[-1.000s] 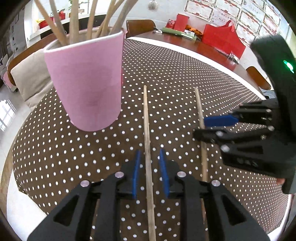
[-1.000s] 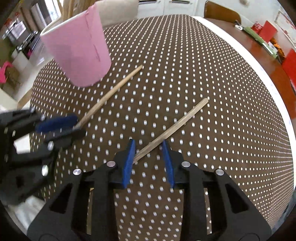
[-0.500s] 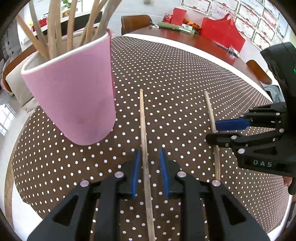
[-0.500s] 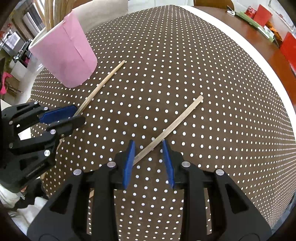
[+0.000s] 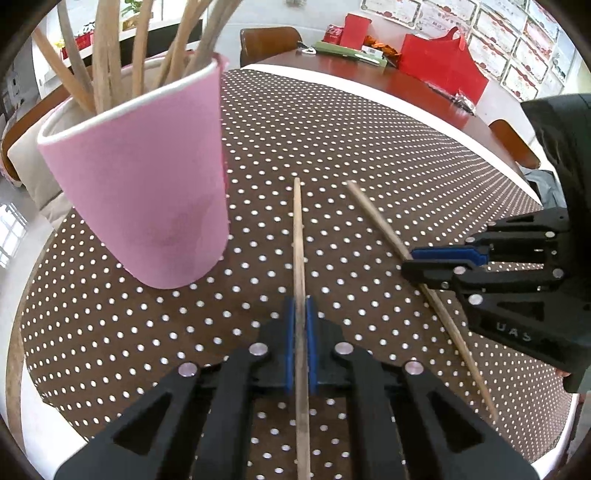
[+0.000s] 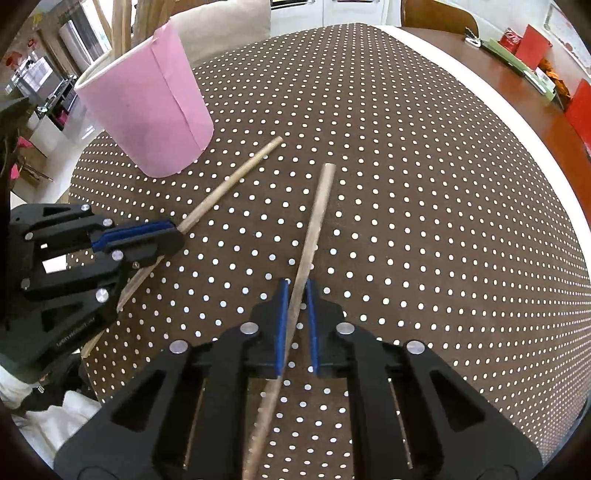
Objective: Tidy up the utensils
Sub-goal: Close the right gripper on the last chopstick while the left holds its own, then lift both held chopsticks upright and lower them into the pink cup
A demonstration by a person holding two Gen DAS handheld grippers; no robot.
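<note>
A pink cup [image 5: 147, 192] holding several wooden chopsticks stands on the dotted brown tablecloth [image 5: 332, 147]; it also shows in the right wrist view [image 6: 147, 110]. My left gripper [image 5: 300, 317] is shut on a wooden chopstick [image 5: 297, 229] that points away from me, just right of the cup. My right gripper [image 6: 295, 299] has its jaws closed against a second chopstick [image 6: 318, 210], which runs slantwise between the blue pads. Each gripper shows in the other's view: the right one [image 5: 439, 260] and the left one [image 6: 162, 236].
The white table edge [image 6: 480, 81] curves along the right. Beyond it a red-brown table [image 5: 406, 88] carries red bags and papers. A brown chair [image 5: 269, 40] and a beige cushion [image 6: 221, 26] stand at the back.
Both grippers closed: the left pads now clamp its chopstick and the right pads narrowed onto the second one. The second chopstick has swung from a diagonal to nearly straight ahead.
</note>
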